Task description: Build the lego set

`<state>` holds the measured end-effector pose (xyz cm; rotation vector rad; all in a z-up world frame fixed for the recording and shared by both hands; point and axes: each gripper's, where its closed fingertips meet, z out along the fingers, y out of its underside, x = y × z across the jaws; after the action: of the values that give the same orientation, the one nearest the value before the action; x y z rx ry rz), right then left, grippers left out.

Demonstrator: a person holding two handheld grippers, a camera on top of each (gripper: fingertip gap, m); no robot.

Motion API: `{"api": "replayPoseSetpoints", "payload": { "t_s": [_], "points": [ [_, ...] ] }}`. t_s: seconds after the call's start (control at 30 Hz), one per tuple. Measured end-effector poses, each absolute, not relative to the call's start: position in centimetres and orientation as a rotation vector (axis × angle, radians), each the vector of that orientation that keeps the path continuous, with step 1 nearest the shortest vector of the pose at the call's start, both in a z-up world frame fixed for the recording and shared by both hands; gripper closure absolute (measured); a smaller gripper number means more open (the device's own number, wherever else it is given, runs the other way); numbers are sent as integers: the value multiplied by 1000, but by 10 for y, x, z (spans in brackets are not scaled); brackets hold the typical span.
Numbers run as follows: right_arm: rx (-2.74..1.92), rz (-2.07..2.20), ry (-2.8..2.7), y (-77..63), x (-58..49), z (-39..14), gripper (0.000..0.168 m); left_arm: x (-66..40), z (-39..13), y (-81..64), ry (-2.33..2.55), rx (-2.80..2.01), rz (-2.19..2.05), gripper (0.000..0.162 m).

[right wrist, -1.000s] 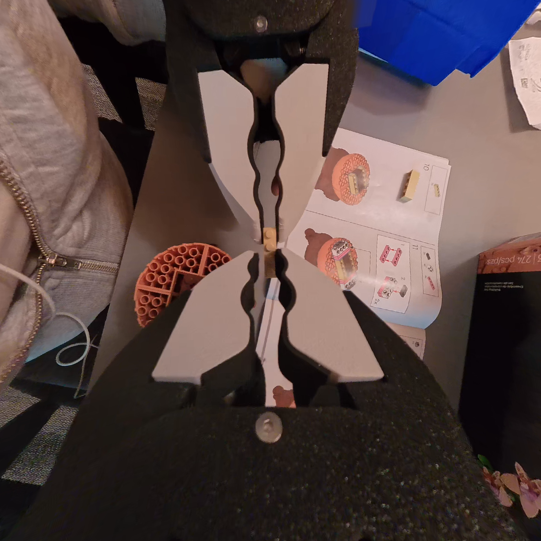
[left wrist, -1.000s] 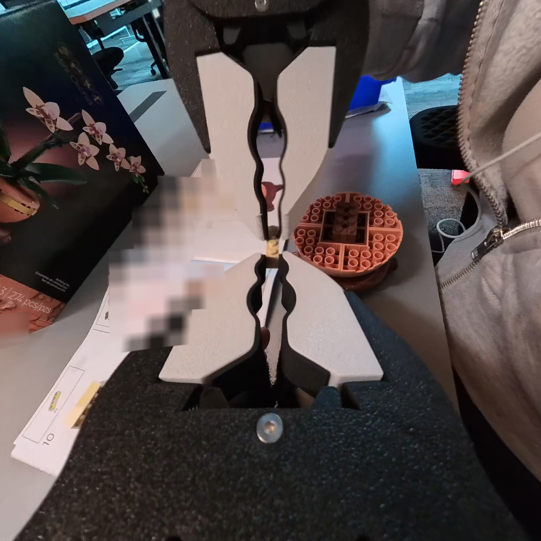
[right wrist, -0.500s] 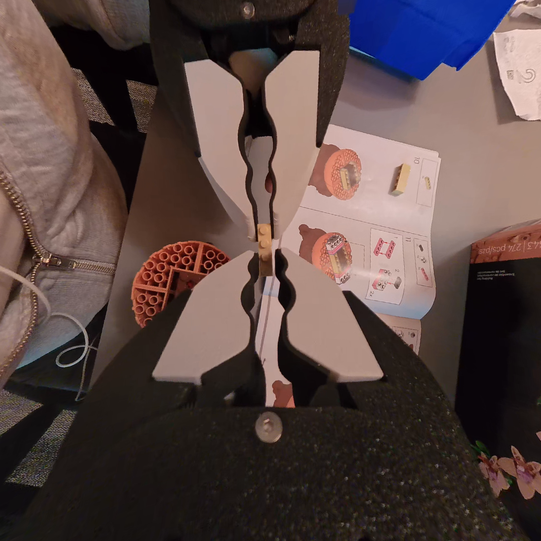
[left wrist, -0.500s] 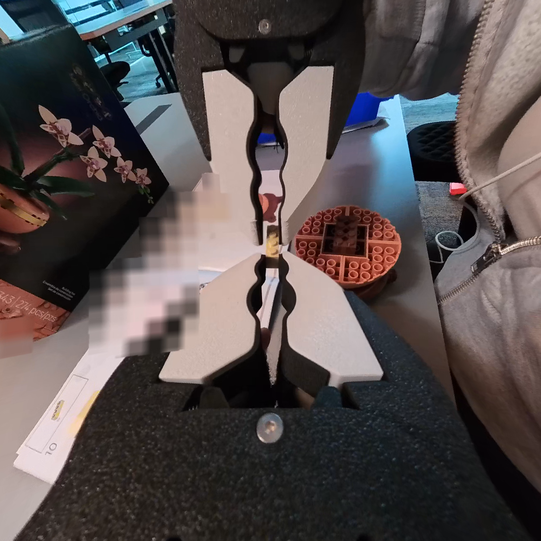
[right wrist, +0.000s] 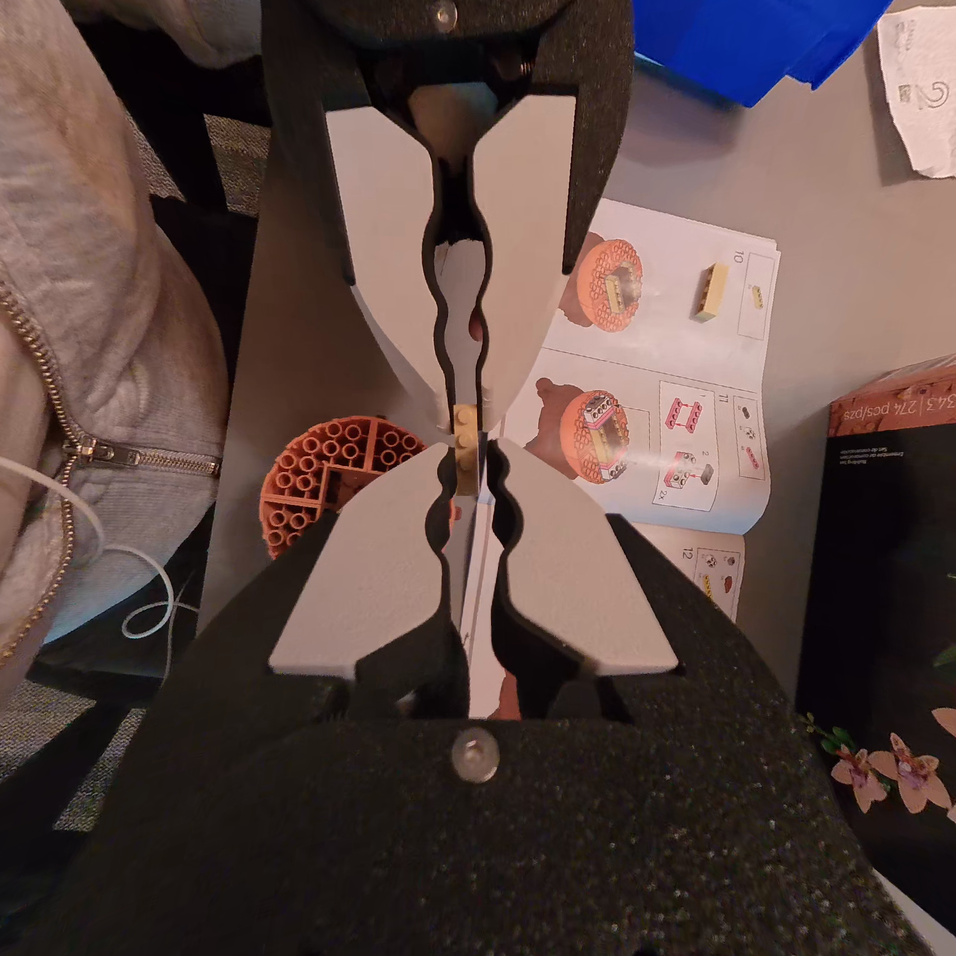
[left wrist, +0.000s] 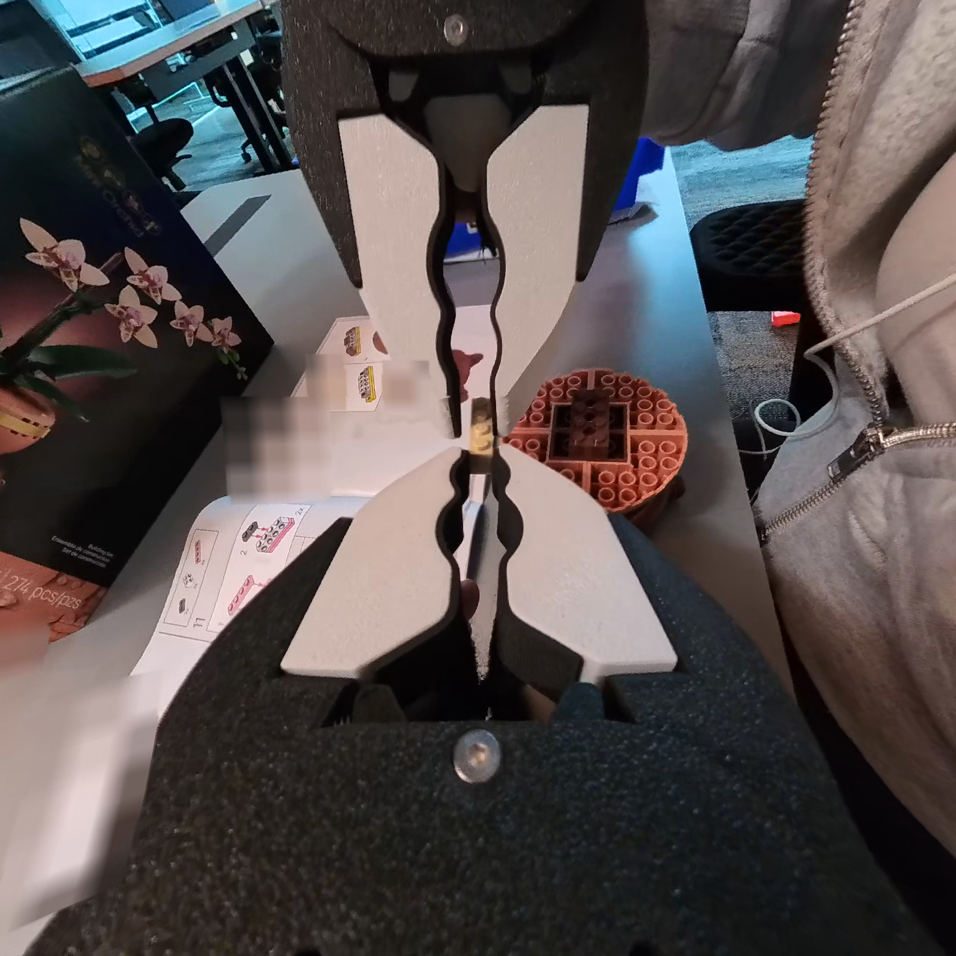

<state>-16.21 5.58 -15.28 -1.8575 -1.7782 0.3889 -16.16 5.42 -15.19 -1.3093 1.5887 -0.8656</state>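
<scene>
Both grippers meet tip-to-tip above the table, one small tan brick pinched between them. L wrist view: left gripper [left wrist: 478,458] at bottom of frame, fingers nearly together, nipping the lower end of the tan brick [left wrist: 481,432]; right gripper [left wrist: 475,414] comes in from the top, fingers likewise pressed onto the brick's upper end. R wrist view, same thing mirrored: right gripper [right wrist: 465,468] at bottom clamps the brick [right wrist: 465,445], studs facing cam, and left gripper [right wrist: 463,419] from the top grips the other end. Brick is held in air, touching neither table nor model. Round terracotta base [left wrist: 600,445], studs up w/ dark brown bricks in its square centre recess, sits on grey table [left wrist: 646,331] just beside the tips, toward the person's side. Person in a light grey zip hoodie [left wrist: 879,465] close by the table edge. Open instruction booklet [right wrist: 657,372] lies flat on table, near base. A second tan brick [right wrist: 711,289] rests on the booklet page, well apart from grippers. Dark set box w/ orchid picture [left wrist: 103,362] stands beside booklet. Blue bin [right wrist: 750,41] at far table edge; crumpled paper sheet [right wrist: 921,88] next to it.
</scene>
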Motion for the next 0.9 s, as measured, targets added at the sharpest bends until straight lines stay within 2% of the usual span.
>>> {"api": "replayPoseSetpoints", "payload": {
  "t_s": [0.73,0.83,0.9],
  "points": [
    [-1965,305,-1750,53,-154,-147,161,-158,-147,51,1577,-1297,-846,154],
    [-2063,324,-1720,47,-139,-142,161,-160,-145,51,1512,-1343,-883,138],
    [-2143,355,-1711,40,-132,-145,161,-165,-146,49,1472,-1371,-911,136]
  ]
}}
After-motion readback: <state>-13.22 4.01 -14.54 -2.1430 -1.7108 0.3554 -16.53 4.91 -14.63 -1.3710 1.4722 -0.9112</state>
